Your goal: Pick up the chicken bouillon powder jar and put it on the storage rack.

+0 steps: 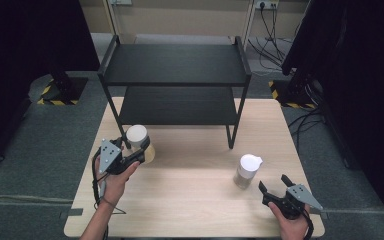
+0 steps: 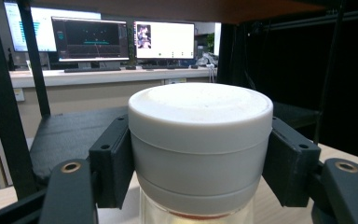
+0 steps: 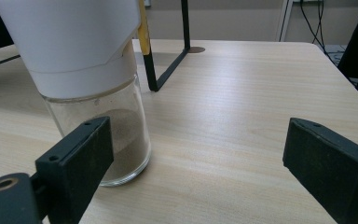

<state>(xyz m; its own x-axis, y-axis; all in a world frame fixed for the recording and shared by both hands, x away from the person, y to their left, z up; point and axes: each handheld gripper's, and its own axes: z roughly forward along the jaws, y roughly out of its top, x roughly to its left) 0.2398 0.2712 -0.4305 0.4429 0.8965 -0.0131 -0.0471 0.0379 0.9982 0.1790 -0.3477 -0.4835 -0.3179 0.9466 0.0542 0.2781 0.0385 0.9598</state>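
Left gripper [image 1: 141, 150] clamps the white-lidded glass jar [image 1: 138, 139]; right gripper [image 1: 272, 182] gapes.
Rigid, breakable, probably slick glass: the lid is the safer hold.

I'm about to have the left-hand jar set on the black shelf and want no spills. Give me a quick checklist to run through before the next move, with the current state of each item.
1. Left gripper clamped on the white-lidded jar: ok, both pads press its lid.
2. Jar upright in the grip: ok, the lid top looks level in the left gripper view.
3. Lid tight on the glass: cannot tell.
4. Lower tier of the black shelf free where the jar would go: ok, bare surface ahead.
5. Right gripper out of the way: ok, open, beside the spice jar, not touching it.
6. Spice jar standing clear of the path: ok, upright on the table, right of the shelf leg.
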